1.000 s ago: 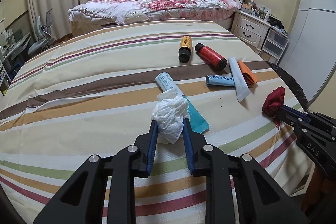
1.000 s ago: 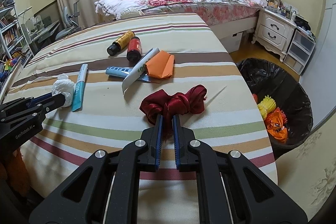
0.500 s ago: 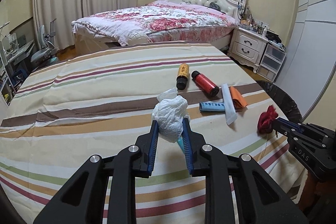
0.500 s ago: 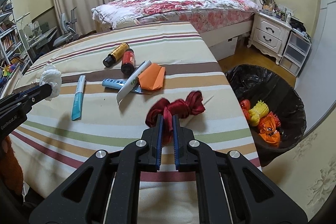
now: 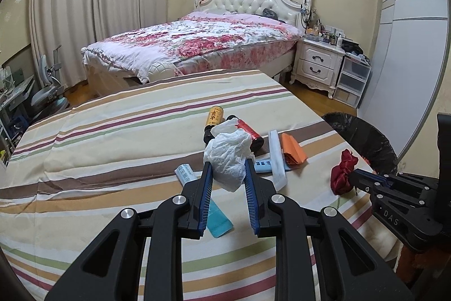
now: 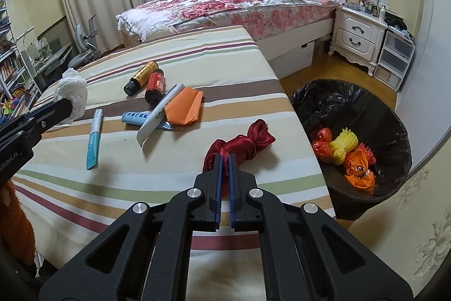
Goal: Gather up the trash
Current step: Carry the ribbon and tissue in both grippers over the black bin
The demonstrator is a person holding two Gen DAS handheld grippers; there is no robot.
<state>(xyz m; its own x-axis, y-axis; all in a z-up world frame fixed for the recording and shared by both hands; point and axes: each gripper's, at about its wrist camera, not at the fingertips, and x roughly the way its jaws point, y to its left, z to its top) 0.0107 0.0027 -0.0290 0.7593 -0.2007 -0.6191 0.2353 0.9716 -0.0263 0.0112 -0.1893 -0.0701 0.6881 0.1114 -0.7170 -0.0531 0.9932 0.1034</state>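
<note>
1. Left gripper (image 5: 227, 177) is clamping the white tissue wad (image 5: 228, 157) between nearly closed jaws, clear of the table for carrying.
2. Right gripper (image 6: 224, 160) is pinching the red cloth (image 6: 239, 145) tight; the black bin (image 6: 352, 109) is waiting to its right.

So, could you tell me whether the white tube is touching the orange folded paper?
Touching: in the right wrist view, the white tube lies against and partly over the orange folded paper's left edge, no gap.

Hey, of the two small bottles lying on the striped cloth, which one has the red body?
The red bottle, the one nearer the white tube and the orange folded paper. The other bottle, on its far side, is amber-yellow with a black cap.
</note>
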